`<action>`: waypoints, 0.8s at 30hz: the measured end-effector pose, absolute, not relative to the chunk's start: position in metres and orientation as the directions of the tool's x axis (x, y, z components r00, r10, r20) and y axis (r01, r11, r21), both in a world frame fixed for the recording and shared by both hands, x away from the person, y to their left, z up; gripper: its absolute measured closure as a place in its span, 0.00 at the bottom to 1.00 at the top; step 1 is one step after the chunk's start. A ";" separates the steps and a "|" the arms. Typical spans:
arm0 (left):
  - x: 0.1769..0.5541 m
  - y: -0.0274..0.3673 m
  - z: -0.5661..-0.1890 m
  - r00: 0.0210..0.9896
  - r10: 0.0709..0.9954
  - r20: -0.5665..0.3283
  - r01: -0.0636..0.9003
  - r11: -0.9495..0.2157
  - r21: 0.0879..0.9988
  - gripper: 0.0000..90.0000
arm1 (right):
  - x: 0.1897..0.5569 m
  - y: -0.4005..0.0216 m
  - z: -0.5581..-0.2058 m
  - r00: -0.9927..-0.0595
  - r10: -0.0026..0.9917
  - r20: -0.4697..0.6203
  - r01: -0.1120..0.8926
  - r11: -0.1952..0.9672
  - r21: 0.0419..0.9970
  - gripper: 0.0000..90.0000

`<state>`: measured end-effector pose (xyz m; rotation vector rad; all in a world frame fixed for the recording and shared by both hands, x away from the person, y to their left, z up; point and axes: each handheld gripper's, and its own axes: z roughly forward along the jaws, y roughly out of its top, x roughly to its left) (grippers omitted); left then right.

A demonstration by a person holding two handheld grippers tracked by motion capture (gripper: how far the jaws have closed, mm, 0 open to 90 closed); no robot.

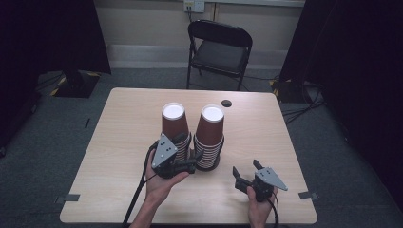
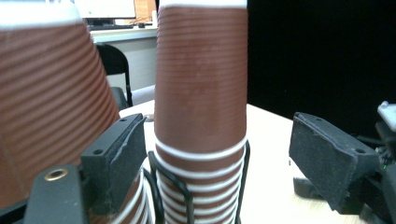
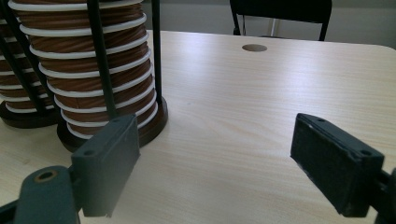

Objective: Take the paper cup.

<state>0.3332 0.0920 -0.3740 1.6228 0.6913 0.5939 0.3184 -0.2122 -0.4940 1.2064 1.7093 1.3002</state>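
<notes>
From the high view I am holding my left tongs (image 1: 186, 164) at the foot of two upright stacks of brown ribbed paper cups, left stack (image 1: 175, 127) and right stack (image 1: 209, 135), on the pale wooden tabletop (image 1: 123, 142); my right tongs (image 1: 247, 173) are waiting at four o'clock, farther off.

In the left gripper view, the right stack (image 2: 201, 102) is rising at twelve o'clock between partly open jaws, untouched.

In the right gripper view, my jaws are standing wide, empty, cups (image 3: 98, 70) at ten o'clock.
</notes>
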 end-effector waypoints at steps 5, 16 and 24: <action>0.337 0.084 -0.363 0.699 0.716 0.004 0.103 -0.107 0.989 0.20 | 0.319 -0.212 -0.494 -0.353 0.935 0.026 0.276 0.077 0.958 0.17; 0.349 0.071 -0.345 0.704 0.710 0.035 0.081 -0.130 0.988 0.18 | 0.318 -0.213 -0.494 -0.354 0.935 0.034 0.273 0.069 0.959 0.17; 0.358 0.063 -0.332 0.704 0.707 0.065 0.063 -0.154 0.986 0.18 | 0.318 -0.213 -0.494 -0.355 0.934 0.034 0.269 0.067 0.961 0.17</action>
